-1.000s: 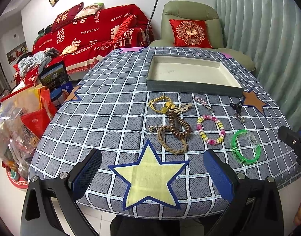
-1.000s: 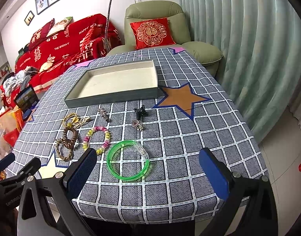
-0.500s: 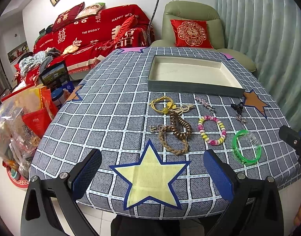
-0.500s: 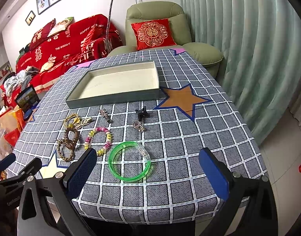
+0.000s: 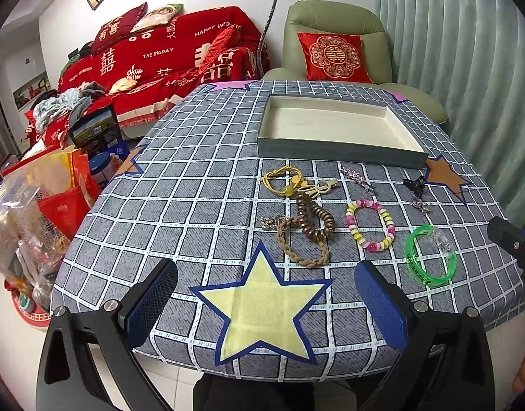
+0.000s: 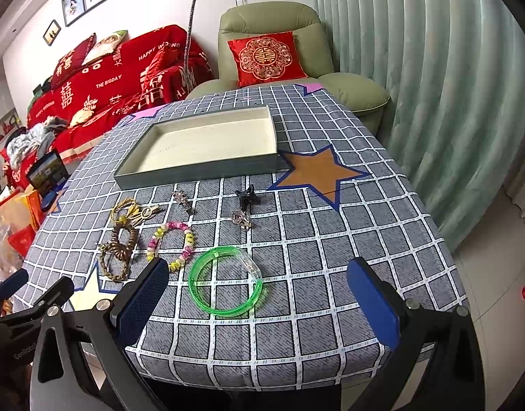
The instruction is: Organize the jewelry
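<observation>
The right gripper (image 6: 259, 303) hangs over the near edge of the surface (image 6: 382, 219), jaws wide apart and holding nothing. Between them lies a green bangle (image 6: 225, 286). To its left are a bead bracelet (image 6: 171, 245), a brown coil tie (image 6: 125, 238) overlapping a braided band (image 6: 113, 267), and a yellow cord (image 6: 123, 210). Farther back lie a black clip (image 6: 247, 197) and two small metal pieces, too small to identify. The tray (image 6: 200, 171) stands behind them, beside an orange star (image 6: 319, 173). The left gripper (image 6: 26, 294) shows at the left edge.
</observation>
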A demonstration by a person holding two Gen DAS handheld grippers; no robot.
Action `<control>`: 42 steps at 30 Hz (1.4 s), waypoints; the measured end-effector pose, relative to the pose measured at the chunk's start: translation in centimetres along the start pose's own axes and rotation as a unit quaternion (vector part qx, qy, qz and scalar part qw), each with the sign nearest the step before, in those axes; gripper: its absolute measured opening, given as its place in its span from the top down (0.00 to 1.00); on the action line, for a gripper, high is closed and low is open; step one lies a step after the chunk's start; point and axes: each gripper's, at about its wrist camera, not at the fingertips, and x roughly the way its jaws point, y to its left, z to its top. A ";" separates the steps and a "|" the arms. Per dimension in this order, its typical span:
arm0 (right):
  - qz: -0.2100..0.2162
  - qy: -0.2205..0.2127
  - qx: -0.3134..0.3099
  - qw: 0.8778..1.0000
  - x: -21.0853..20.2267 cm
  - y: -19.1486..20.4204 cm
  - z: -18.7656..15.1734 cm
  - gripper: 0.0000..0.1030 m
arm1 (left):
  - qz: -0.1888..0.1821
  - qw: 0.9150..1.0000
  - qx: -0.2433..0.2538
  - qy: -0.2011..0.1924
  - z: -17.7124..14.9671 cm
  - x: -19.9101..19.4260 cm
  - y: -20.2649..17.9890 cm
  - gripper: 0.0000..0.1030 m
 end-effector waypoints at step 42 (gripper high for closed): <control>0.004 0.017 0.007 1.000 1.4 -0.3 -0.5 0.00 | 0.005 1.000 -0.003 0.022 -0.4 1.4 0.1 0.00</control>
